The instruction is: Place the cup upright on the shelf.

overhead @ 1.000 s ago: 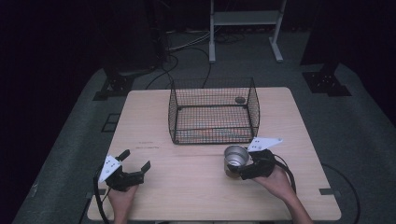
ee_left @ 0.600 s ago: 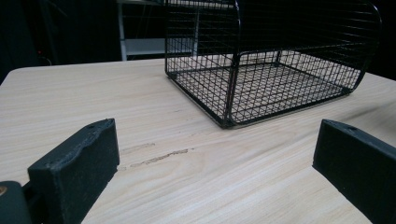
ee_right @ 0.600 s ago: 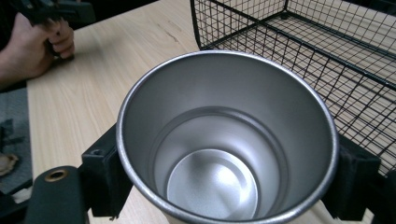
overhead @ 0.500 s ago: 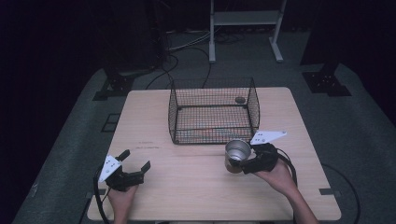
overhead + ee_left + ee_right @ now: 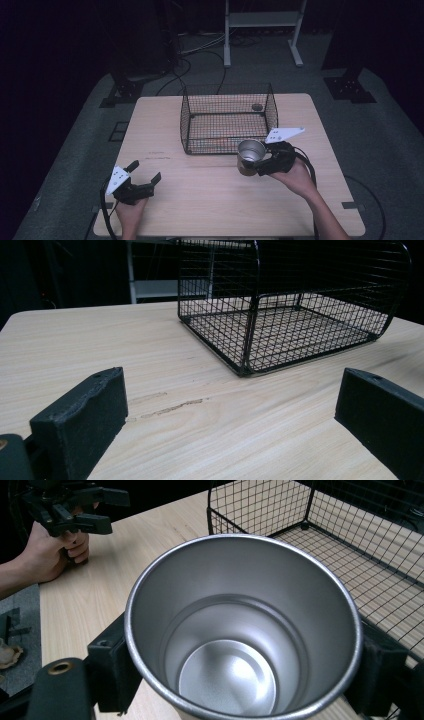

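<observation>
A shiny steel cup [image 5: 250,150] hangs upright above the wooden table [image 5: 210,200], just in front of the black wire basket [image 5: 227,145]. My right gripper [image 5: 256,164] is shut on the cup, a pad on either side of its wall. In the right gripper view I look down into the empty cup [image 5: 240,645], with the pads [image 5: 112,670] pressed on its sides and the basket [image 5: 350,555] close behind. My left gripper [image 5: 146,171] rests near the table's front left, open with nothing between its jaws [image 5: 232,430]. It points toward the basket [image 5: 280,315].
A small dark round thing [image 5: 257,107] sits at the basket's back right corner. The left hand and its gripper [image 5: 107,511] show at the top left of the right gripper view. Cables and a metal stand [image 5: 260,20] lie on the dark floor beyond the table.
My right gripper has lifted the cup off the table and carried it a little toward the basket's front right. The left gripper has stayed put.
</observation>
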